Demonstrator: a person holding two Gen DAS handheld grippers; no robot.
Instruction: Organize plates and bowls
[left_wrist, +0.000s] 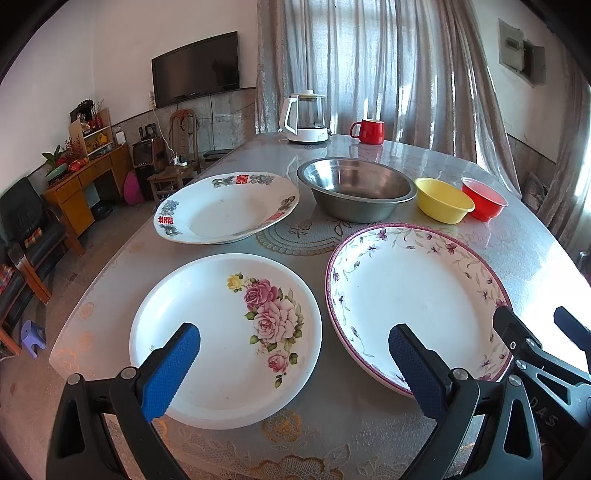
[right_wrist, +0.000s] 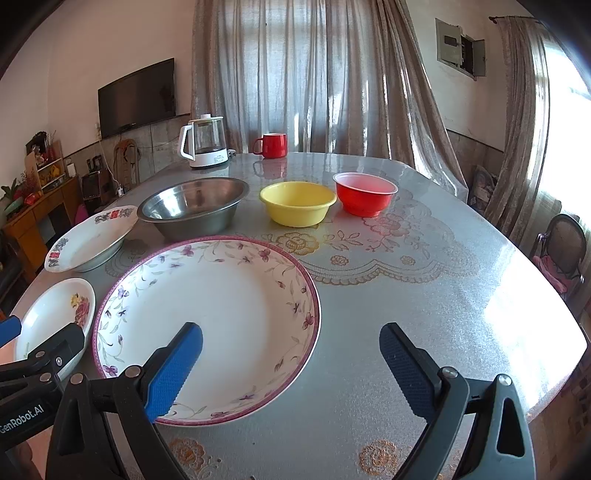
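living room with grey curtains (right_wrist: 332, 74) and a wall tv (left_wrist: 195, 68); glossy table (right_wrist: 424, 295) under a patterned cover.

nearest on it: rose plate (left_wrist: 207, 332), lying flat at the left front; purple-rimmed plate (right_wrist: 207, 317) just beside it to the right, apart from it; red-lettered plate (left_wrist: 221, 210) behind the rose plate, tilted, though what props it cannot be told. further back, a row of bowls: steel bowl (right_wrist: 192, 206), yellow bowl (right_wrist: 297, 203), red bowl (right_wrist: 364, 194), close together, none nested. kettle (left_wrist: 304, 116) and red mug (right_wrist: 271, 145) at the far edge, well apart from the rest.

nothing stacked yet, so probably the very start. likely first move: lift a smaller plate onto the purple-rimmed one. best taken by the near rim, one finger under the lip and one on top, pinching firmly, since glazed china slips; then lifted level and set down centred, without scraping. same idea for the bowls, small into large.

left gripper (left_wrist: 293, 369) low over the near edge of the rose plate, fingers spread wide, holding nothing. right gripper (right_wrist: 291, 369) beside it, level with it, over the near right rim of the purple-rimmed plate, fingers likewise wide and empty. both pointed forward along the table.
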